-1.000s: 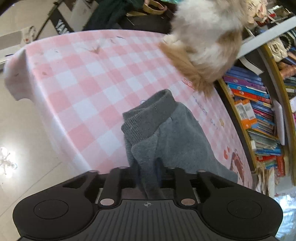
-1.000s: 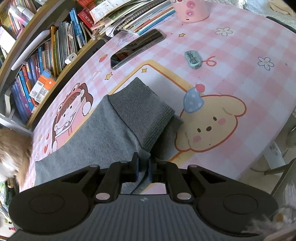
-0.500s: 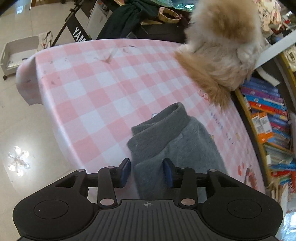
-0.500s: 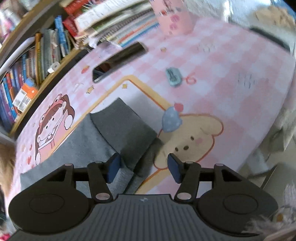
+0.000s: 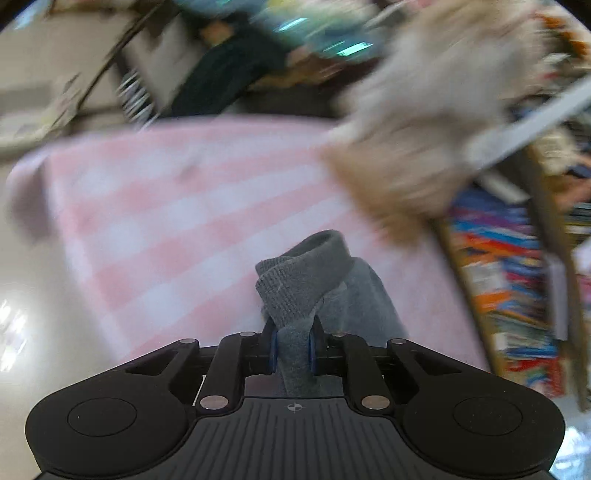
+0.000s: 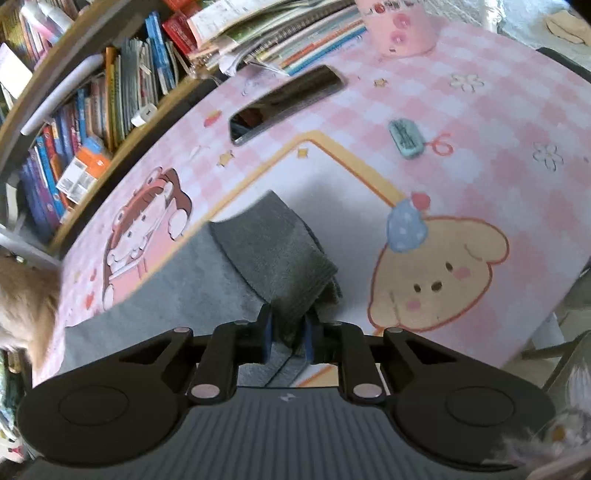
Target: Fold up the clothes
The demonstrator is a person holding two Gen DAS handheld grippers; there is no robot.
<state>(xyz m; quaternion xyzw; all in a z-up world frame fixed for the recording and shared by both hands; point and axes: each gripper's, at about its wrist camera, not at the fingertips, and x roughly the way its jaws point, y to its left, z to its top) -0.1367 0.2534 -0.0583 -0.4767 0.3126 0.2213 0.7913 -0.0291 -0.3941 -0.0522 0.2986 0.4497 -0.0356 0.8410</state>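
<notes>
A grey knitted garment (image 6: 192,295) lies on the pink checked tablecloth (image 6: 480,96). In the right wrist view its ribbed cuff end (image 6: 273,247) is folded over, and my right gripper (image 6: 288,339) is shut on that folded end near the table's front edge. In the left wrist view my left gripper (image 5: 291,347) is shut on the garment's other ribbed end (image 5: 303,277), which bunches up between the fingers. The left wrist view is blurred by motion.
A fluffy tan and white animal (image 5: 424,122) sits at the table's far right in the left wrist view. A bookshelf (image 6: 85,107) runs along the table. A phone (image 6: 288,99), a teal eraser (image 6: 406,140), a pink cup (image 6: 402,29) and stacked books (image 6: 280,33) lie beyond the garment.
Both grippers opened half a second ago and have now shut again on the garment's ribbed ends. The left gripper is moving fast, so its view is blurred.
</notes>
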